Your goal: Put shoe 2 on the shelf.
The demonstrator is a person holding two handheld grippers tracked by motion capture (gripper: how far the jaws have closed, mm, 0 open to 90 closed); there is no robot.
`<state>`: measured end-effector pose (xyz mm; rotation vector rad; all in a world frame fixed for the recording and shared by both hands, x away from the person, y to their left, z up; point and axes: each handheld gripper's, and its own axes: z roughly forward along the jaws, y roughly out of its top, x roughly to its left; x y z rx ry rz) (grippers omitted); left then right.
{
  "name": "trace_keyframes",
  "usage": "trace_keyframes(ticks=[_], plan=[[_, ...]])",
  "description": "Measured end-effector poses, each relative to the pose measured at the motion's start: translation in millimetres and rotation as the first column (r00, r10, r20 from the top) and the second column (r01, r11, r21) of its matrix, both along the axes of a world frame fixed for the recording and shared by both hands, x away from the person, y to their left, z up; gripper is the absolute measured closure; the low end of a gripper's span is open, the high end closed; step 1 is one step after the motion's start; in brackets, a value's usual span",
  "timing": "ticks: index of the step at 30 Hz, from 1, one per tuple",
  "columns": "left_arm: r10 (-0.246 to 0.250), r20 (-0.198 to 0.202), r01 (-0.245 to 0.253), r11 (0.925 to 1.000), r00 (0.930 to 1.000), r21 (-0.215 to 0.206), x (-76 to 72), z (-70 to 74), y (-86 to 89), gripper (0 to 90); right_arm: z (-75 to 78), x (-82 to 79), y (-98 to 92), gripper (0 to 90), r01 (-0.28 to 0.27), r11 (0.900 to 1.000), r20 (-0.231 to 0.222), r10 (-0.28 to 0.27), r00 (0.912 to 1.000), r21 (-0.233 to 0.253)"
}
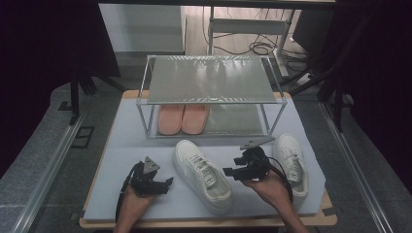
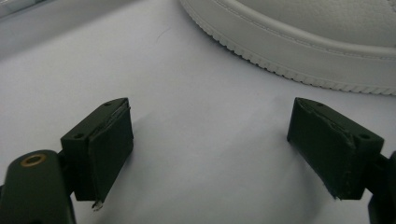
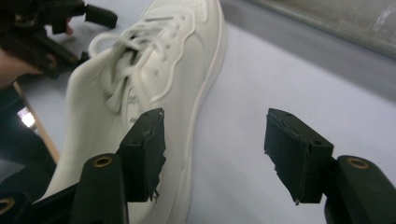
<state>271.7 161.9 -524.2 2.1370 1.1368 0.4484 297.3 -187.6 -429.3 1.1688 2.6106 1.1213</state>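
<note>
Both hand-held grippers stand wide open and carry nothing. The left gripper (image 1: 167,181) sits just to the left of the nearer white sneaker (image 1: 202,175), its jaws pointing toward that shoe's side without touching it; the left gripper view looks along the spread jaws at bare grey mat (image 2: 196,140), with the sneaker's ribbed sole edge (image 2: 299,56) running across the top, apart from both jaw pads. The right gripper (image 1: 228,171) is held just to the right of the same sneaker, near its heel end, with the jaws turned toward it. The right gripper view shows what the high view cannot settle: one of its jaws lies in front of the sneaker's side (image 3: 154,84) close to the sole, the other over bare mat, and nothing is pinched between them; whether the near jaw touches the shoe I cannot tell. That view also catches the left gripper (image 3: 100,16) beyond the sneaker's laces. The high view alone gives the wider layout: a second white sneaker (image 1: 291,162) further right of the first, behind the right gripper, and a wire rack (image 1: 211,77) beyond it with a pair of pink slippers (image 1: 183,118) on its lower shelf.
</note>
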Motion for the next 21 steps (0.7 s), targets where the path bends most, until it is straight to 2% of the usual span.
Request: trace_keyframes(ticks=[5,9,14,15,17,19,21], plan=[[-0.001,-0.001,0.001,1.0000,1.0000,0.001,-0.1,0.1,0.0,14.4,1.2,-12.5,3.4,39.9,-0.050,0.998,-0.020,0.050,0.9986,-0.030],[0.000,0.000,0.000,1.0000,1.0000,0.001,-0.1,0.1,0.0,14.4,-3.4,-13.9,10.7,43.4,-0.085,0.995,-0.029,0.084,0.9961,-0.053],[0.000,0.001,0.000,1.0000,1.0000,0.001,-0.1,0.0,-0.1,14.5,-12.3,-10.7,23.3,51.8,-0.130,0.986,-0.046,0.125,0.9910,-0.109],[0.000,0.002,0.000,1.0000,1.0000,0.001,-0.2,0.0,-0.1,14.5,-15.8,-9.1,27.0,54.4,-0.132,0.981,-0.053,0.126,0.9906,-0.142],[-0.001,0.001,0.001,1.0000,1.0000,0.000,-0.1,0.0,-0.1,14.6,-17.0,-8.6,28.2,56.4,-0.137,0.979,-0.061,0.129,0.9898,-0.149],[-0.001,-0.001,0.001,1.0000,1.0000,-0.001,0.0,0.0,0.0,14.6,-20.4,-7.4,31.0,59.5,-0.153,0.972,-0.079,0.141,0.9869,-0.177],[-0.001,0.001,0.001,1.0000,1.0000,0.001,-0.2,0.1,-0.1,14.6,-19.8,-7.0,32.1,68.5,-0.169,0.971,-0.094,0.155,0.9834,-0.168]])
